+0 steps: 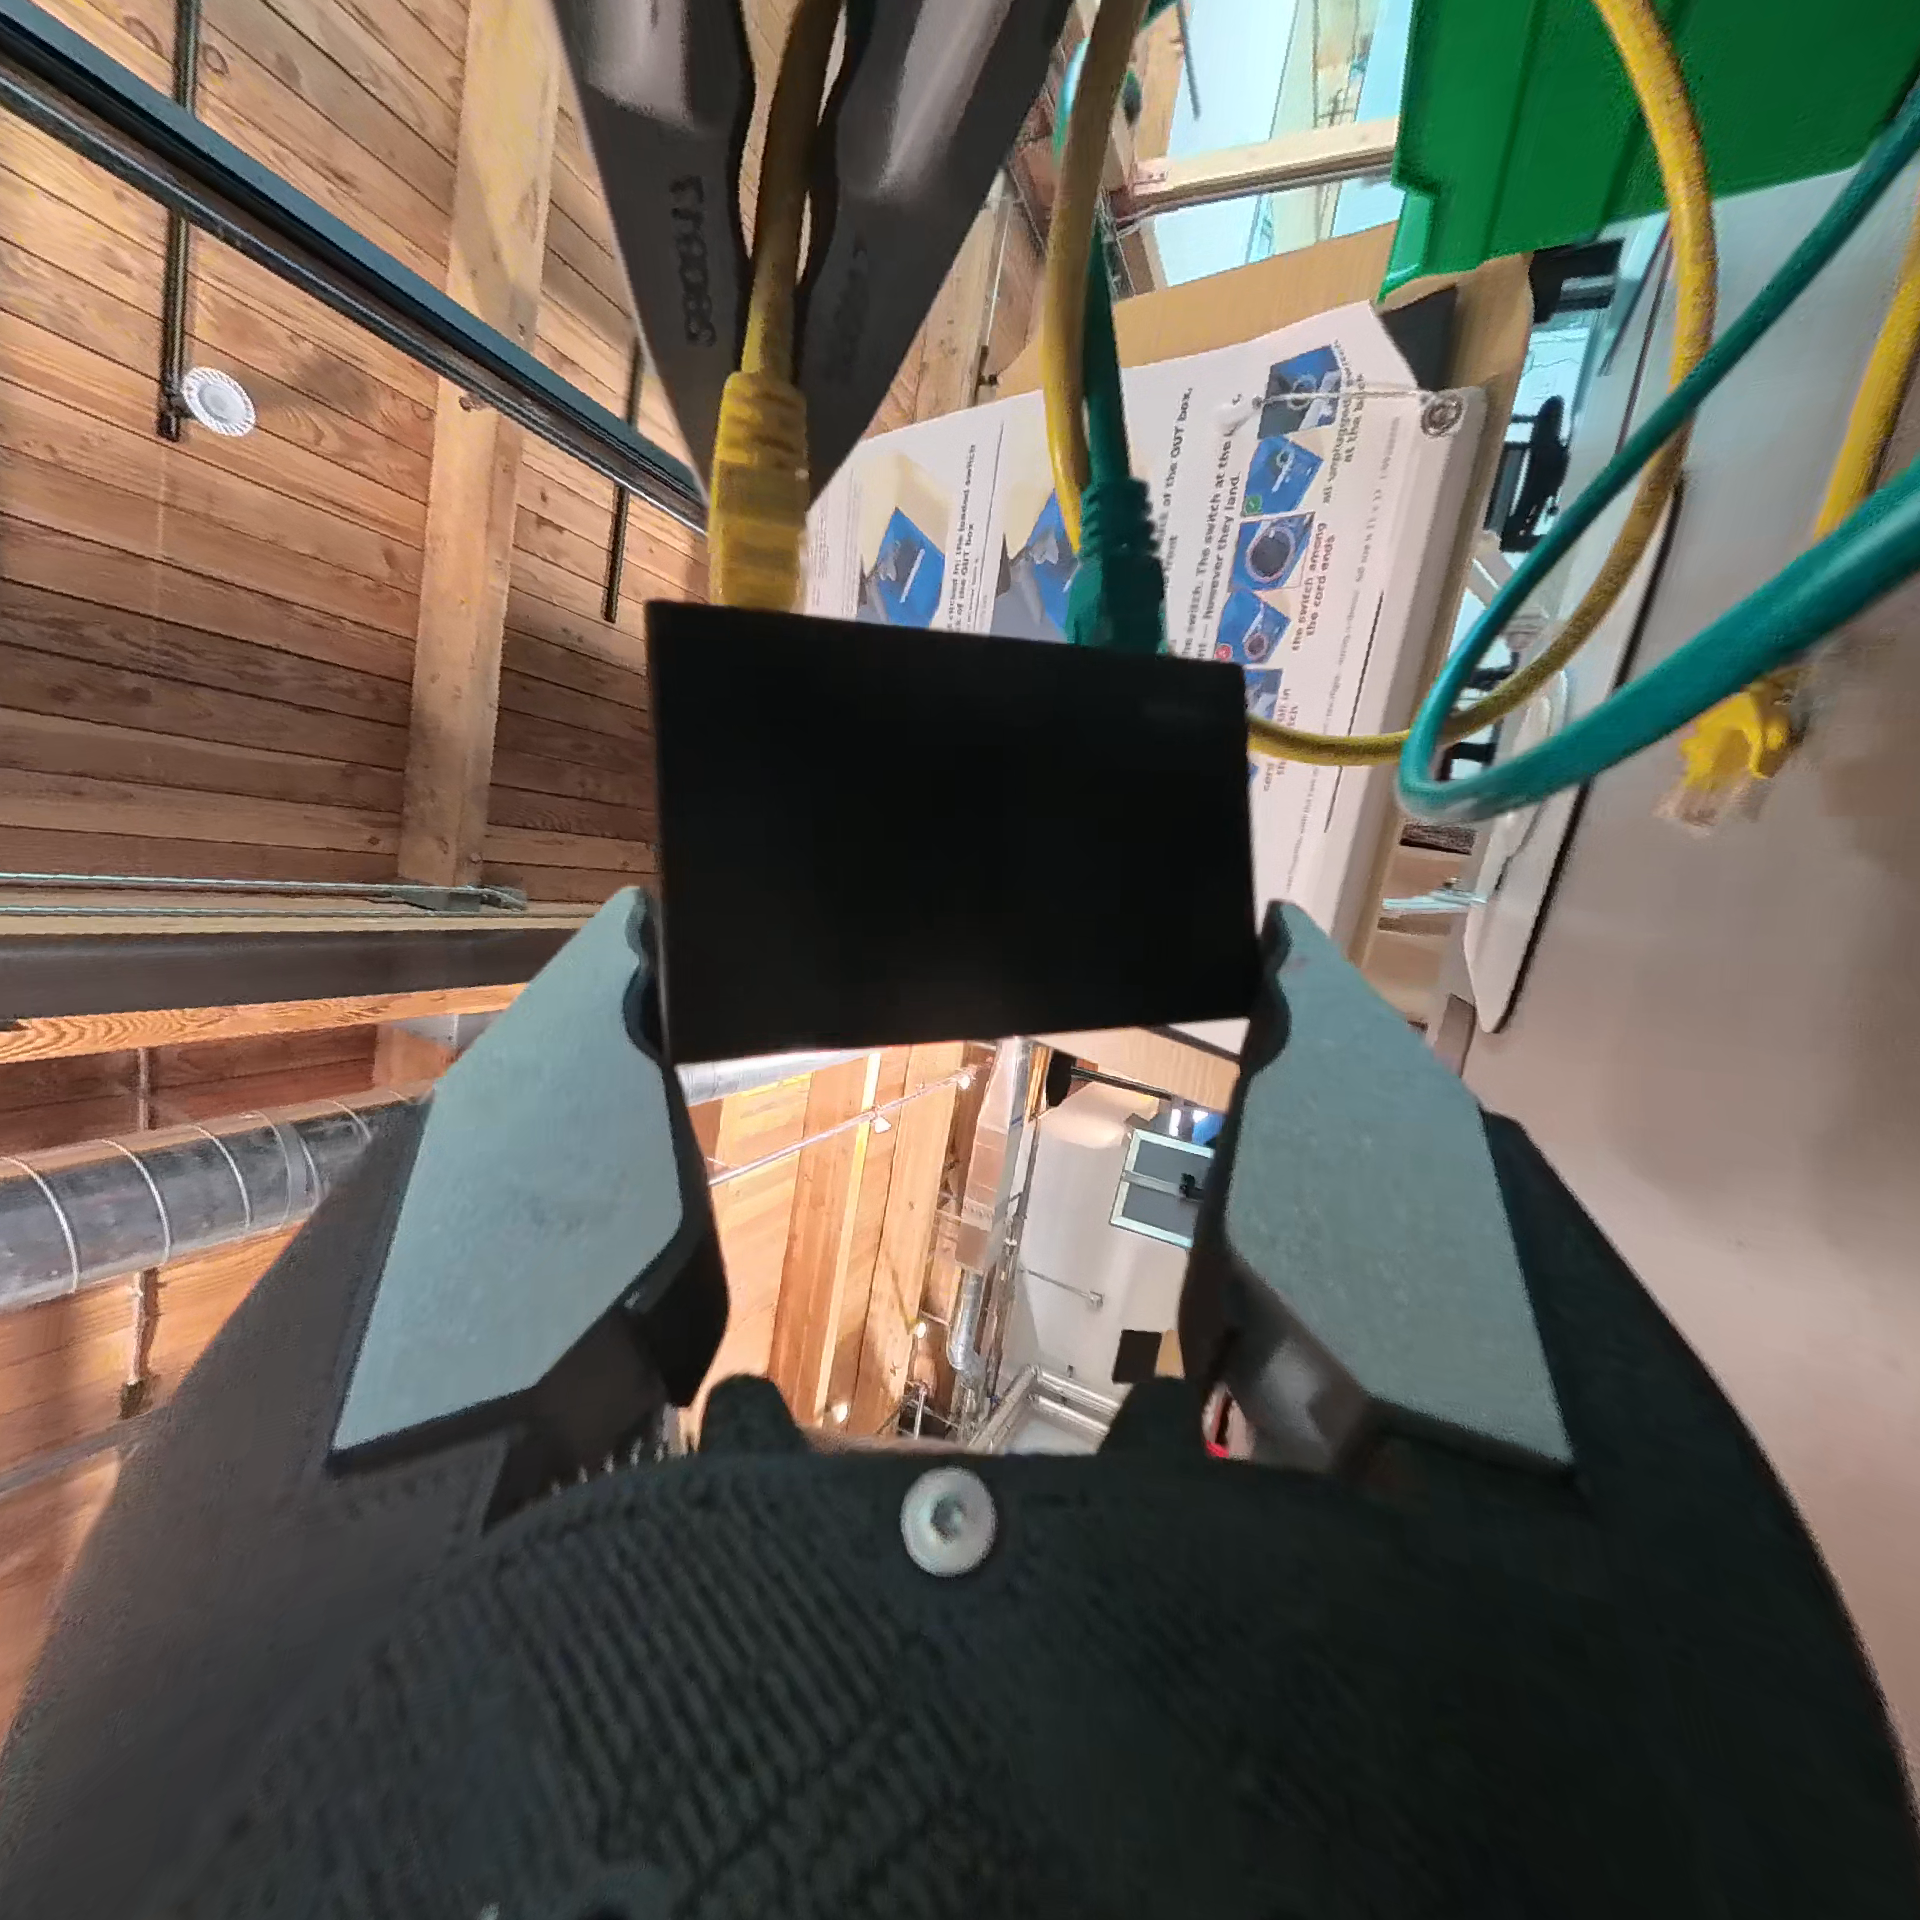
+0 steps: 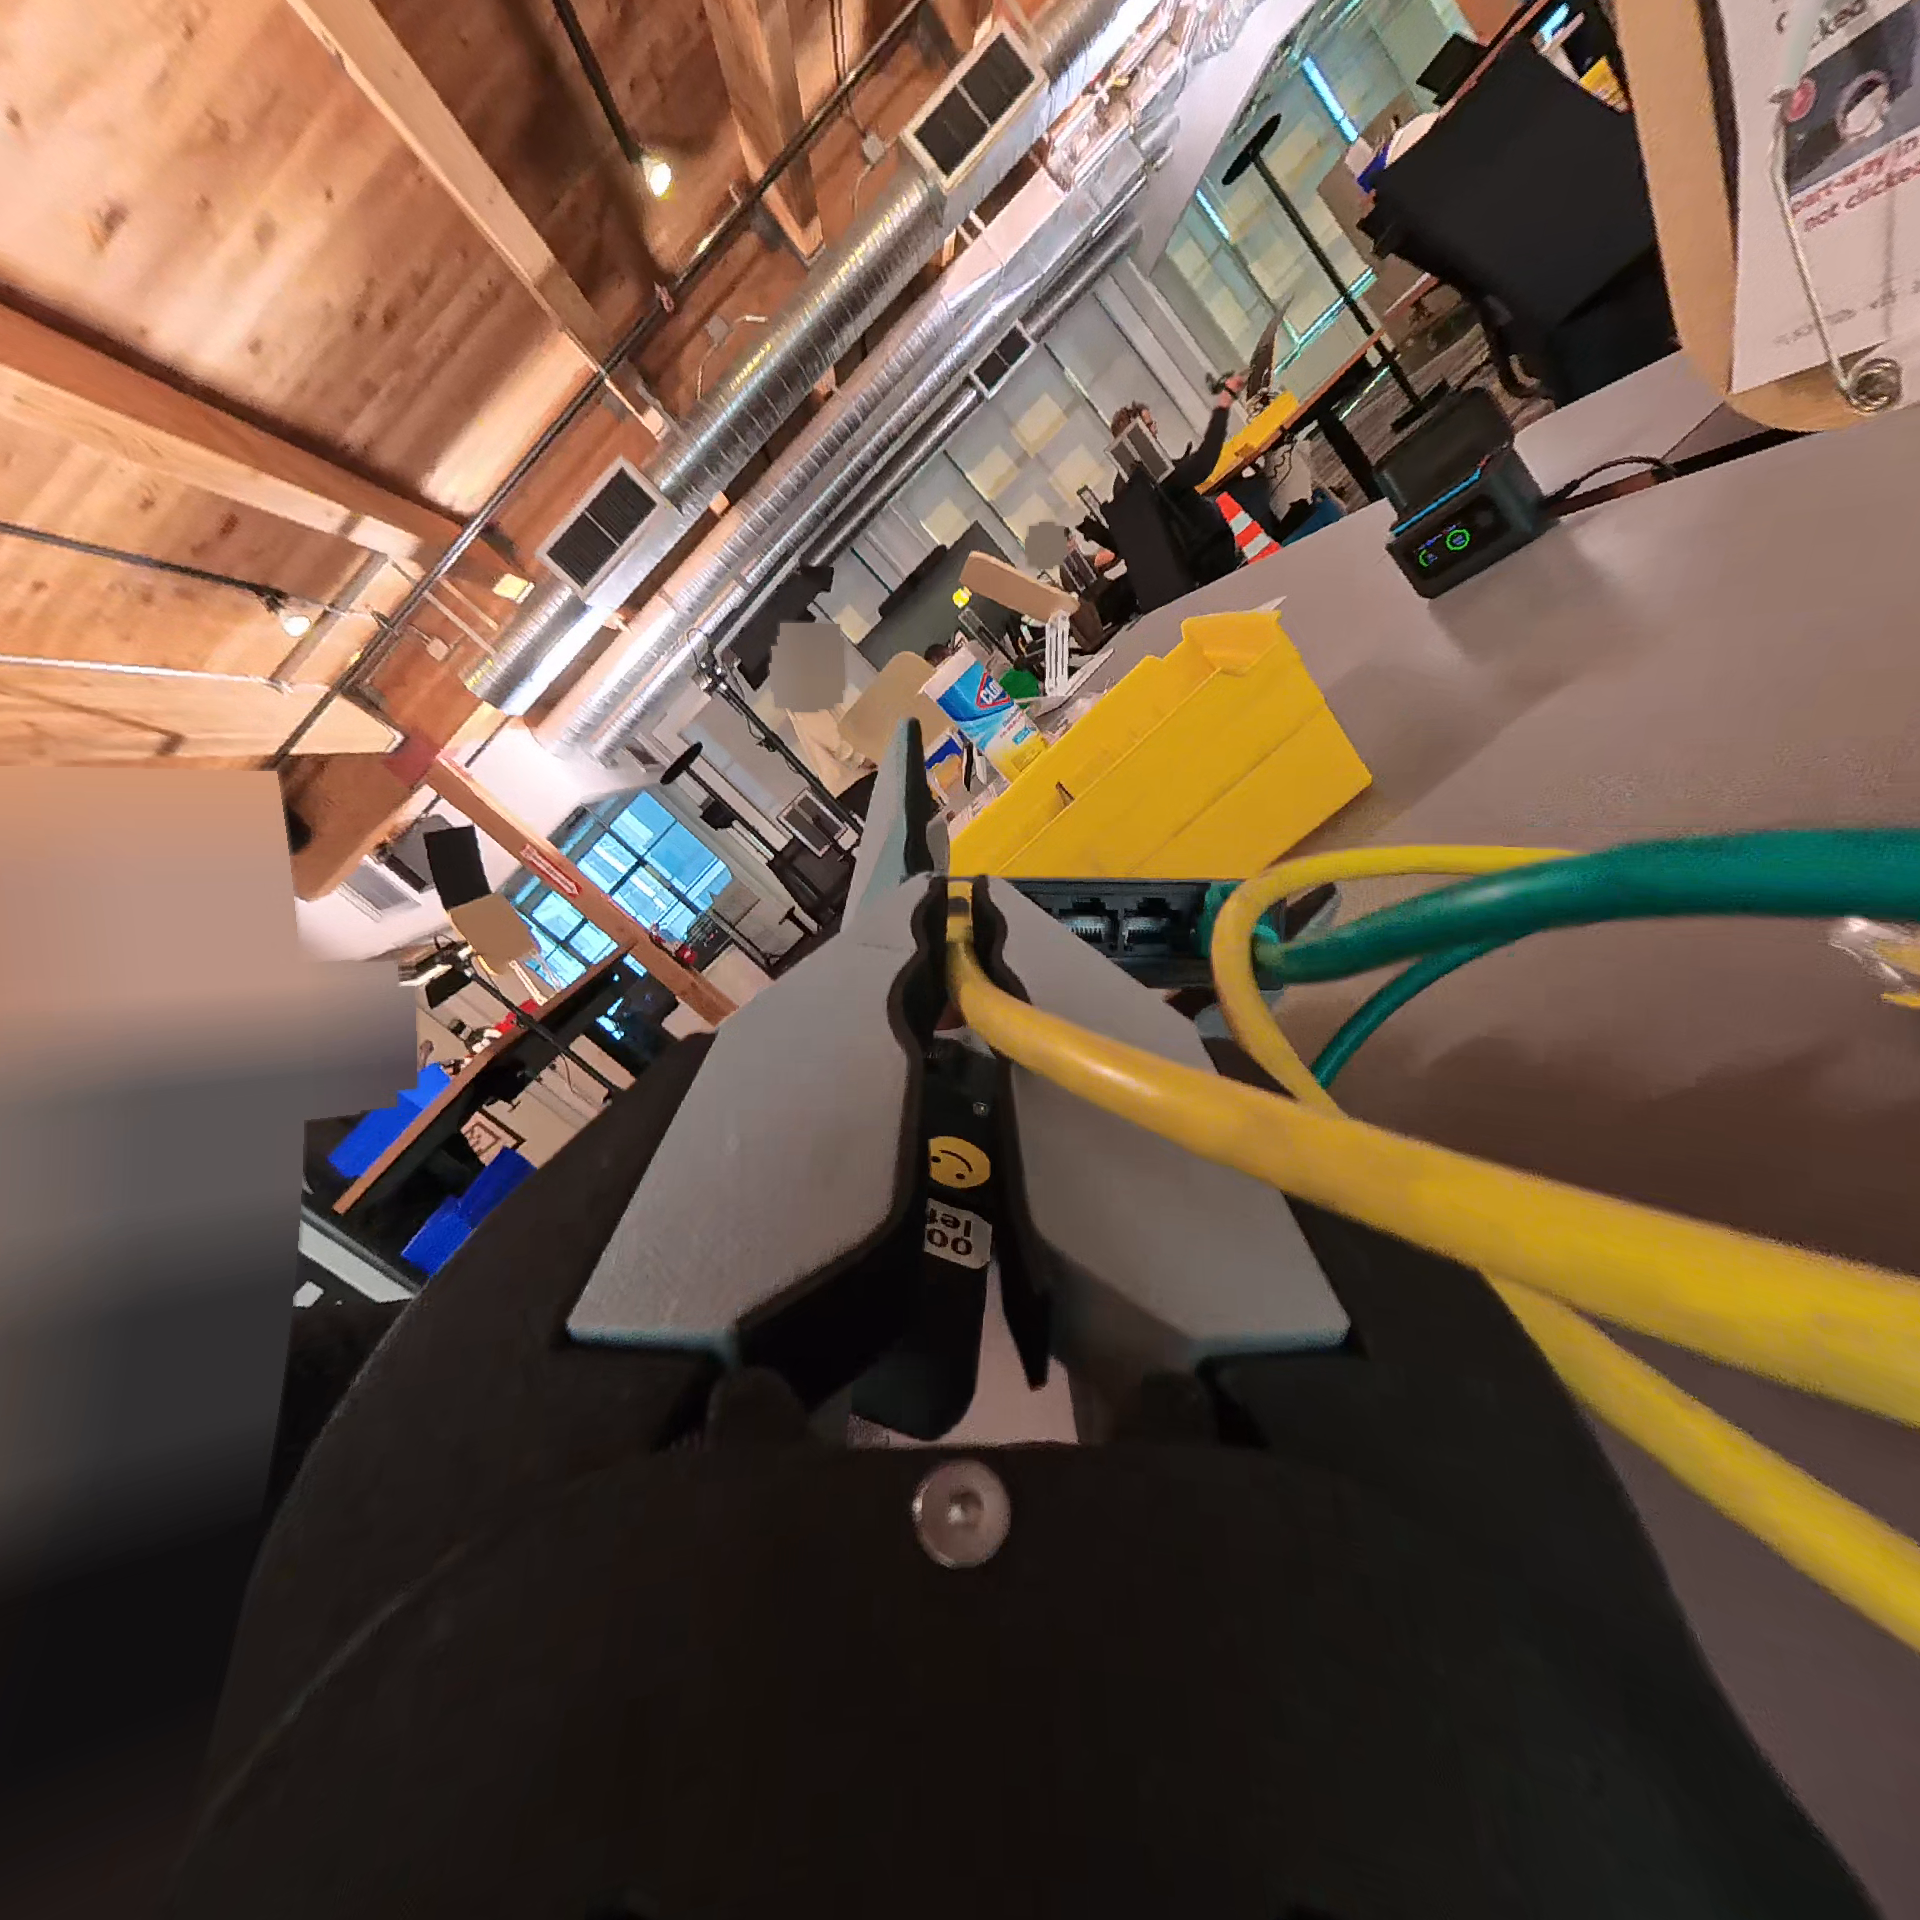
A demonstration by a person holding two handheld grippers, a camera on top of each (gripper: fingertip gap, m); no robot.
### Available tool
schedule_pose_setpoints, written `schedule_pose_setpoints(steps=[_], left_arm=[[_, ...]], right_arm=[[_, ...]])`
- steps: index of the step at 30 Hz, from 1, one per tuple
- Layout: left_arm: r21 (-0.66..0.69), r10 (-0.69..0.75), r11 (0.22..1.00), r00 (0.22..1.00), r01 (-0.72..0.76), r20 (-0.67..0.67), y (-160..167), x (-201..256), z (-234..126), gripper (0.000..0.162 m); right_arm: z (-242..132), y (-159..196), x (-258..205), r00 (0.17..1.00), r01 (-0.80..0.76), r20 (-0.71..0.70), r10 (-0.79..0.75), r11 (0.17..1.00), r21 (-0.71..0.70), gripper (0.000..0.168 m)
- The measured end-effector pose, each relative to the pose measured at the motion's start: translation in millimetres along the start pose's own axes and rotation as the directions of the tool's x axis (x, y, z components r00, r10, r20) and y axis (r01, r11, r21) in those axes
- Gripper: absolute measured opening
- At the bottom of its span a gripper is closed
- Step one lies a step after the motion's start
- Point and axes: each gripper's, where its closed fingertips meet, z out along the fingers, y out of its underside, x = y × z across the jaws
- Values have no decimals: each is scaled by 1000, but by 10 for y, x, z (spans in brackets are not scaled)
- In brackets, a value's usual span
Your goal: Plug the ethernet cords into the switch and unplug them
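My left gripper point(image 1: 961, 971) is shut on the black switch point(image 1: 945, 821) and holds it in the air, its two fingers against the switch's sides. A yellow cord plug point(image 1: 758, 499) and a green cord plug point(image 1: 1117, 566) sit at the switch's far edge. My right gripper point(image 2: 966, 894) is shut on the yellow cord point(image 2: 1195, 1101) just behind its plug; it also shows in the left wrist view point(image 1: 774, 270) above the switch. In the right wrist view the switch's port face point(image 2: 1117, 925) shows past the fingertips, with the green cord point(image 2: 1558, 899) entering it. A second yellow plug point(image 1: 1730, 753) hangs loose.
A yellow bin point(image 2: 1153, 769) and a small black device with a lit screen point(image 2: 1455, 514) stand on the grey table point(image 2: 1662, 675). A green bin point(image 1: 1621, 114) and a printed sheet point(image 1: 1299, 488) on a board are near the switch. People sit at desks far off. Across from one pair of fingers to the other is roughly 7 cm.
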Motion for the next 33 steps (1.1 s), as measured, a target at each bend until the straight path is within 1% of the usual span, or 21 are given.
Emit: schedule_pose_setpoints(steps=[6, 11, 13, 18, 22, 26, 29, 33], left_arm=[[8, -15, 1000, 1000, 15, -7, -33, 4, -24, 111], [-30, -28, 999, 999, 26, -37, -28, 55, -17, 110], [-39, -46, 998, 998, 45, -41, -44, 59, -11, 110], [-103, -86, 992, 993, 78, -77, -35, 122, 18, 110], [-152, -130, 981, 989, 117, -74, -4, 103, 29, 110], [-186, -145, 974, 986, 126, -88, 29, 138, 34, 110], [-202, -162, 969, 982, 140, -95, 22, 161, 31, 110], [-209, -155, 969, 981, 128, -116, 23, 221, 22, 110]], right_arm=[[-19, 49, -28, 1000, 28, 4, -28, 999, -32, 2], [-26, 18, 20, 1000, 2, 2, -2, 997, 72, 2], [-43, -1, 5, 1000, 15, -1, -15, 992, 129, 3], [-82, -43, 57, 996, 61, -73, -44, 966, 252, 2], [-69, -74, 31, 988, 126, -125, -91, 942, 313, 3], [-36, -121, 70, 996, 64, -88, -34, 929, 366, 3], [-31, -139, 83, 996, 53, -81, -23, 917, 395, 4], [-27, -126, 155, 996, 48, -93, -13, 921, 386, 4]])
